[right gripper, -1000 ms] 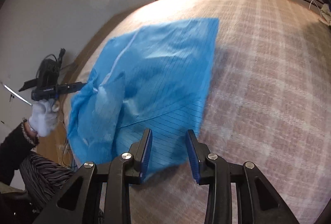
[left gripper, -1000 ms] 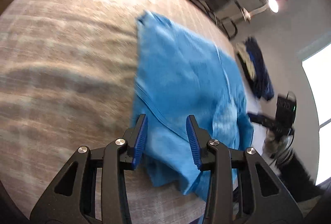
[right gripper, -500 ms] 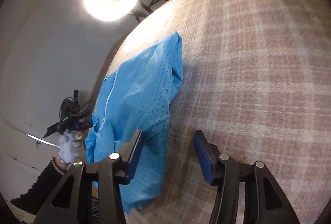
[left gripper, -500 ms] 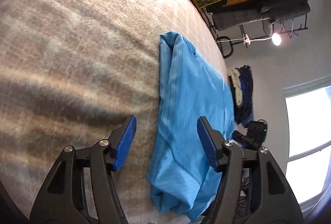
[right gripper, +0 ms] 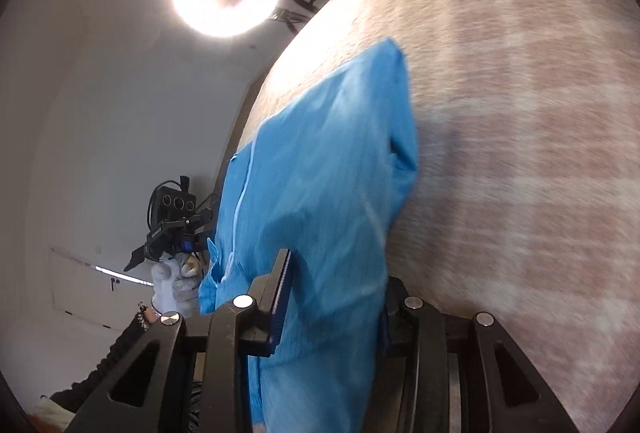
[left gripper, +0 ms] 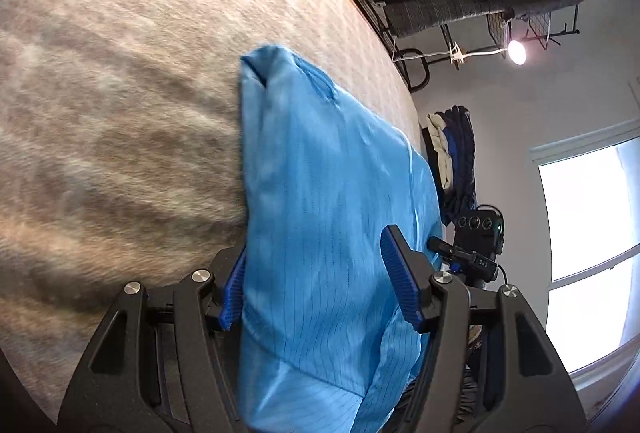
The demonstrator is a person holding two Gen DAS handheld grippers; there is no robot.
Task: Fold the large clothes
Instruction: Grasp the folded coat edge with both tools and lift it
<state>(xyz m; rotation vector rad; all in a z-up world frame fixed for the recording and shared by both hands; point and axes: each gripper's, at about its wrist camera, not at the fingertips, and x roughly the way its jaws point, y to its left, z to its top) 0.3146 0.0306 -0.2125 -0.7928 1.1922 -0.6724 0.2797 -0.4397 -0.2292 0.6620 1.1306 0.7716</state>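
Two grippers are working the near end of the blue garment [left gripper: 328, 193], which is lying as a long narrow band on the plaid bed cover [left gripper: 120, 93], so lengthwise folds are looking done; crosswise folds are prob. left. Left gripper [left gripper: 316, 285] is straddling the cloth w/ jaws spread, pads not pressing. Right gripper [right gripper: 332, 297] has just been closing, cloth between its jaws; whether it's pinching yet, can't tell. Near end is drooping over the bed edge. Plenty of bare cover is lying beside and beyond the band for folding forward.
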